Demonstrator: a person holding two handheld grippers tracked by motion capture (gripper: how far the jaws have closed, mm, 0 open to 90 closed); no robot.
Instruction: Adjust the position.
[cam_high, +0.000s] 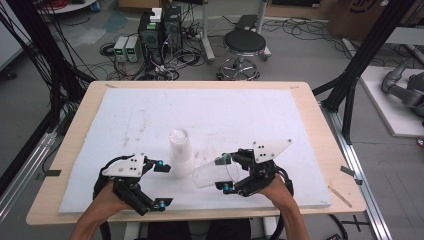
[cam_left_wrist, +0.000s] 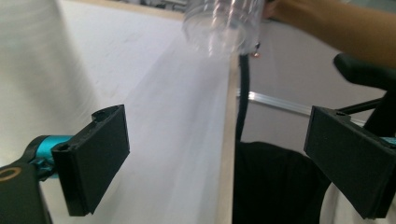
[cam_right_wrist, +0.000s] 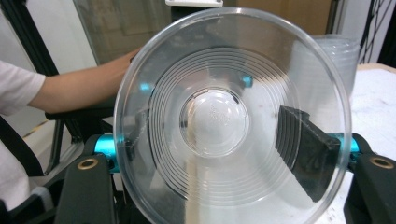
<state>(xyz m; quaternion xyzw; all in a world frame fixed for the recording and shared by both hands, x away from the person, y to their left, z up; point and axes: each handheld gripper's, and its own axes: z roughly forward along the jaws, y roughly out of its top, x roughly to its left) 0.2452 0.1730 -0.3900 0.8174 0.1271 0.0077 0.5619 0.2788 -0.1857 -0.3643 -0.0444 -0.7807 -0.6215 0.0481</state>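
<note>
An upright stack of clear plastic cups (cam_high: 180, 150) stands on the white board near the middle front. My right gripper (cam_high: 229, 175) is shut on a single clear cup (cam_high: 210, 174) that lies sideways just right of the stack, its base toward the stack. In the right gripper view that cup (cam_right_wrist: 219, 116) faces me mouth first, with a jaw on each side of its wall, and the stack (cam_right_wrist: 338, 53) stands behind it at the right. My left gripper (cam_high: 163, 185) is open and empty just left of the stack. In the left gripper view the held cup (cam_left_wrist: 224, 23) shows at the top, beyond my left gripper (cam_left_wrist: 224, 163).
A white foam board (cam_high: 125, 115) covers most of the wooden table (cam_high: 320, 115). A thin wooden stick (cam_high: 340, 196) lies at the table's front right corner. Beyond the far edge are a black stool (cam_high: 244, 44) and computer boxes (cam_high: 160, 30) on the floor.
</note>
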